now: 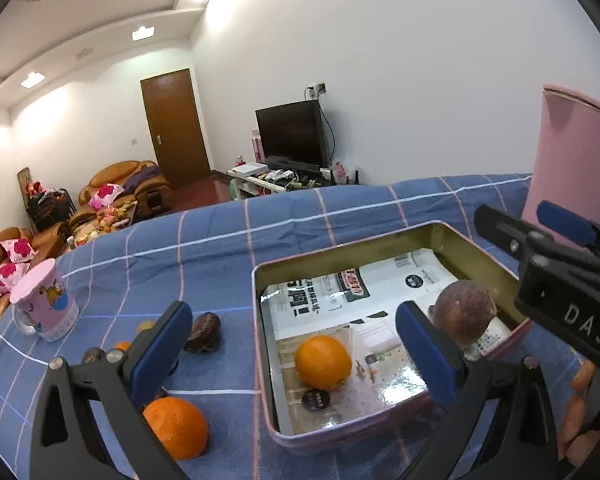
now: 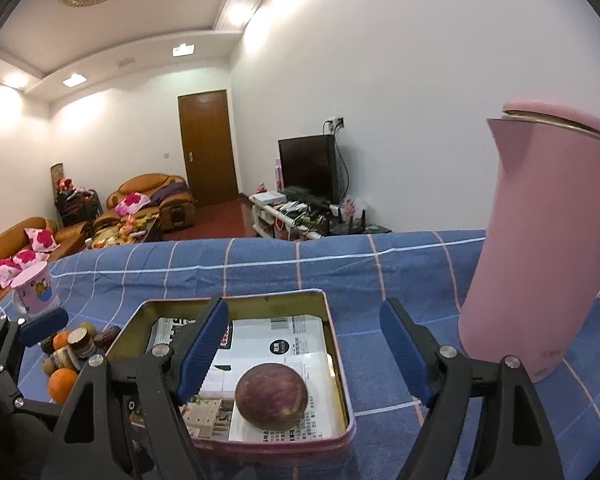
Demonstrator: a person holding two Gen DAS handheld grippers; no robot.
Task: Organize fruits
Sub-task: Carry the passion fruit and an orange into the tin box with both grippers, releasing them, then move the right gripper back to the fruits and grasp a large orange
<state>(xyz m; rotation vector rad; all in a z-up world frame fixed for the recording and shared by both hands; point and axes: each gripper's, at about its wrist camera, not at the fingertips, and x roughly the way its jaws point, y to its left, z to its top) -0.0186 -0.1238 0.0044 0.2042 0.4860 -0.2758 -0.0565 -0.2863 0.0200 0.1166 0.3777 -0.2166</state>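
Both grippers hovered over the tin point(image 1: 380, 436), the left gripper point(image 1: 296, 344) and right gripper point(image 2: 304, 344) with fingers spread and empty. Inside the tin lay an orange point(image 1: 323, 361) and a purple fruit point(image 2: 272, 396); another orange point(image 1: 176, 427) sat just left of the tin on the surface point(image 1: 220, 240).

A blue checked cloth point(image 2: 380, 276) covers the work surface, with a tall pink flask point(image 2: 540, 248) standing upright toward its right end and a pink printed cup point(image 1: 46, 306) toward its left end. Beyond, a dark television point(image 1: 292, 134) stands on a low cluttered stand point(image 2: 288, 214) against the white wall. A brown door point(image 1: 176, 128) is shut, and orange sofas point(image 2: 152, 196) carry pink cushions.
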